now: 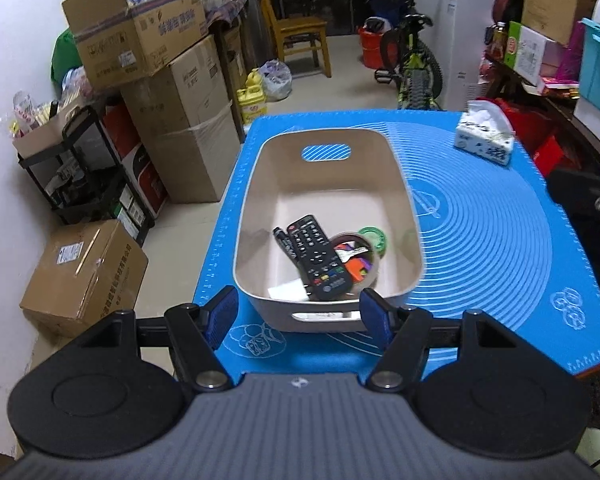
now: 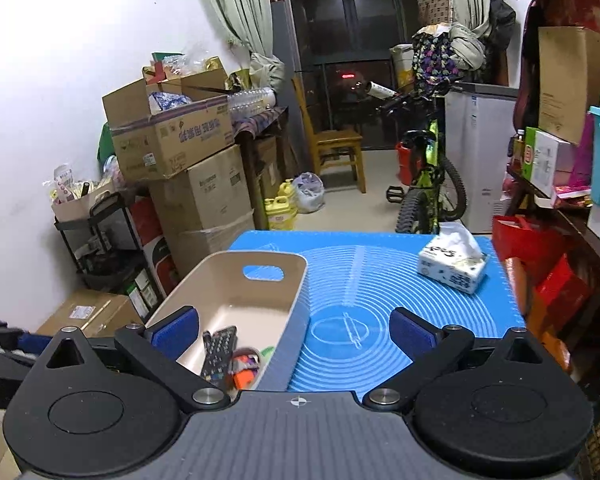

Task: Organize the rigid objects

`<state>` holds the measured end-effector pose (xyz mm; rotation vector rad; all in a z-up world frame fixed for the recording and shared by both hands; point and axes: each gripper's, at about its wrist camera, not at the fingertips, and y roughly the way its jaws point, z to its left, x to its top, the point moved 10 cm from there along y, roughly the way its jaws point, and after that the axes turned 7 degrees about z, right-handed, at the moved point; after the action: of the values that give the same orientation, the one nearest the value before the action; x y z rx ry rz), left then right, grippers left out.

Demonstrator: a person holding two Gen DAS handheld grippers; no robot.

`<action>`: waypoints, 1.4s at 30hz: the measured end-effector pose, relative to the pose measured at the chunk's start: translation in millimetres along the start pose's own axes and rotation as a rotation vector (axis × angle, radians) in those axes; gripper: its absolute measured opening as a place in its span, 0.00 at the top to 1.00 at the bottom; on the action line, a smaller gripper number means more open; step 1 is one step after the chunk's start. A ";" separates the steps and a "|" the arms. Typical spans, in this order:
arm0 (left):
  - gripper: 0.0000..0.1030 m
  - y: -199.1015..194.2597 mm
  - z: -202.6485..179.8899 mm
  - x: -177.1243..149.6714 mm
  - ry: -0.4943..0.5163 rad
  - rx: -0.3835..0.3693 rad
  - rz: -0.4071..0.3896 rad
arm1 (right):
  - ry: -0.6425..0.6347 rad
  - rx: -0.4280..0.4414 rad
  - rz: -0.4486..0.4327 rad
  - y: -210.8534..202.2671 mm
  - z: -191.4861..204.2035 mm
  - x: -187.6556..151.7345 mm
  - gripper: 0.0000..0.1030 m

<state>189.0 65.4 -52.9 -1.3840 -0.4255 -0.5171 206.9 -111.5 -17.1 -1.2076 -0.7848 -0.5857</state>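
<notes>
Both grippers, left (image 1: 298,312) and right (image 2: 294,334), wide open, empty; bin (image 1: 408,216) looks stiff, light, slick-walled: best taken at handle slot (image 1: 326,315).

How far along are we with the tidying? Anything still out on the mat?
Mostly done: the remote, a marker, a green tape roll and colourful small items lie in the beige bin. Both the left hand-held gripper and right hand-held gripper are open and empty. Only the tissue pack remains on the blue mat.
</notes>
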 end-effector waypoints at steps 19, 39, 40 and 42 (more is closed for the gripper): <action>0.34 -59.7 -34.5 -36.0 -0.023 -0.049 -0.074 | 0.032 -0.049 -0.005 -91.9 -14.6 -34.9 0.02; 0.34 -72.2 -49.7 -72.6 -0.016 -0.081 -0.094 | 0.073 -0.096 0.058 -117.6 -32.8 -89.4 0.02; 0.34 -72.3 -50.3 -73.9 -0.017 -0.083 -0.095 | 0.071 -0.098 0.058 -118.3 -33.1 -90.7 0.02; 0.34 -72.0 -50.5 -75.2 -0.015 -0.085 -0.095 | 0.067 -0.102 0.057 -119.7 -33.7 -92.6 0.02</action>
<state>85.3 14.9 -44.6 -1.4548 -0.4883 -0.6088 66.5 -176.7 -25.1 -1.2937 -0.6686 -0.6220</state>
